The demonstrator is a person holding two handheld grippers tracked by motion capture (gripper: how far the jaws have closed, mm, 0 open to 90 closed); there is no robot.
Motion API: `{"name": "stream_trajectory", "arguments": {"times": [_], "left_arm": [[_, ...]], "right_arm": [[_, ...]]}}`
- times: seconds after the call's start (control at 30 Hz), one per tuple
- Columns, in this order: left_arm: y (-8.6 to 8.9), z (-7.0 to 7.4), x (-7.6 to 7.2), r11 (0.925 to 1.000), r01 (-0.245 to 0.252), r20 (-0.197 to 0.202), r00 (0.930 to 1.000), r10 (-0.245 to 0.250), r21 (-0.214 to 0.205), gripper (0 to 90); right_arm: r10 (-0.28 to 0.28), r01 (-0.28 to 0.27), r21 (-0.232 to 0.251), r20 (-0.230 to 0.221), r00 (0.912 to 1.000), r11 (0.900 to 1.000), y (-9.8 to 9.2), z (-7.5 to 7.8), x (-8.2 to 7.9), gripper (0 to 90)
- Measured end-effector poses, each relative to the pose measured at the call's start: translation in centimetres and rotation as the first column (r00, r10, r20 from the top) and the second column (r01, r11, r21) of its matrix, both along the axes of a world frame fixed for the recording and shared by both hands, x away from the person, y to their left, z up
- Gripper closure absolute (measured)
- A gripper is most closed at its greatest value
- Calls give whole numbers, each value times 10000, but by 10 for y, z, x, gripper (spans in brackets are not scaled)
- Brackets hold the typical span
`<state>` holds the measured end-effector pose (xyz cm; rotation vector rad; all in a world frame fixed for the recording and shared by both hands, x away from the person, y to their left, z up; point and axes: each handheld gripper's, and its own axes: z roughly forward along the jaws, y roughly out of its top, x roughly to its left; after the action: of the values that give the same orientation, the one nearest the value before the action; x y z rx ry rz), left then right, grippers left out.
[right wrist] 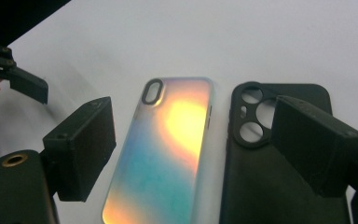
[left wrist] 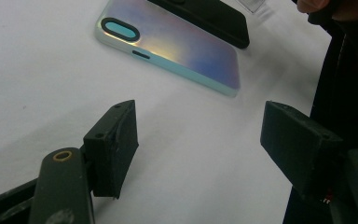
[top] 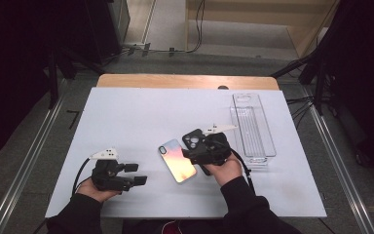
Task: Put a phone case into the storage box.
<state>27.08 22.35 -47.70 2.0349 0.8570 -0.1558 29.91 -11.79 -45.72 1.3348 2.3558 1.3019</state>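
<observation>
With the right tool (top: pixel 195 155) standing open and empty over the iridescent phone case (top: pixel 177 160) near the table's (top: pixel 126 117) front edge, centre both pads across its long sides before closing.

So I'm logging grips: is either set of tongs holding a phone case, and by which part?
Nothing is held. The left tongs and right tongs stand open above the table, pads clear of both cases.

Lab/recording rig: white tabletop (top: pixel 126 122) framed by aluminium rails (top: pixel 24 165), black curtains (top: pixel 14 58), cables on floor (top: pixel 199 24).
</observation>
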Motion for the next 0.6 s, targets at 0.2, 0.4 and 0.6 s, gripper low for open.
{"name": "stream_trajectory", "arguments": {"times": [0.2, 0.4, 0.6], "left_arm": [[0, 0, 0, 10000, -13, -12, 10000, 13, 10, 281], [0, 0, 0, 10000, -24, -19, 10000, 24, -7, 281], [1, 0, 1, 10000, -33, -23, 10000, 33, -7, 281]], "right_arm": [[185, -181, -218, 165, 9997, 9996, 15, -2, 6, 0], [-534, 534, -120, 56, 9986, 9985, 25, -4, 8, 0], [-712, 712, -37, 51, 9975, 9975, 33, -7, 8, 0]]}}
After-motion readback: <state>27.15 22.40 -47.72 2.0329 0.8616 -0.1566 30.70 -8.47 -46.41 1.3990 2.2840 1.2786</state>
